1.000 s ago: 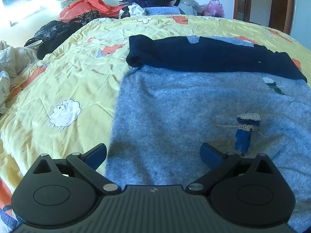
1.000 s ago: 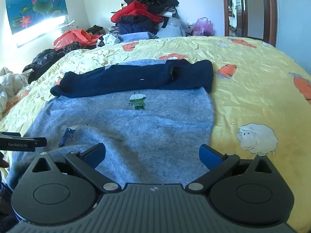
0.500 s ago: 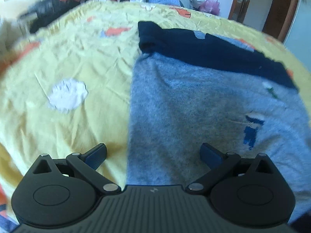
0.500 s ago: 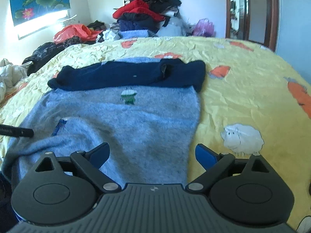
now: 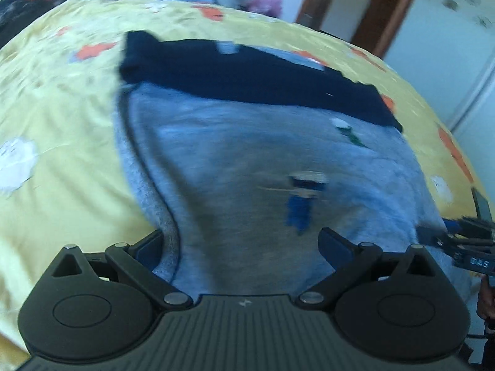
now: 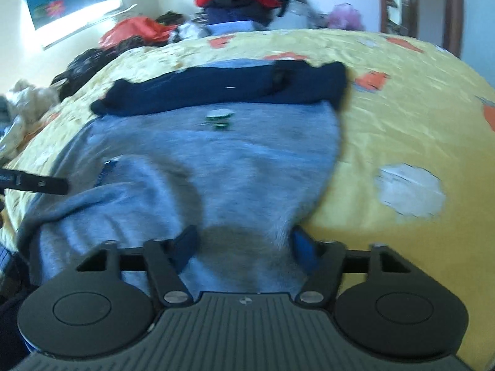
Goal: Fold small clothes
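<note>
A bed under a yellow quilted cover printed with sheep carries the small grey-blue knitted jumper with navy sleeves folded across its top, spread flat across the middle. Its near hem is being taken up for what looks like the fold away from the person; next both corners want lifting together and carrying toward the navy band.

The right hand-held gripper, angled downward, has just been closing, with bunched hem between its blue pads. The left hand-held gripper, likewise tilted down, stands wide apart astride the hem's left edge.
</note>
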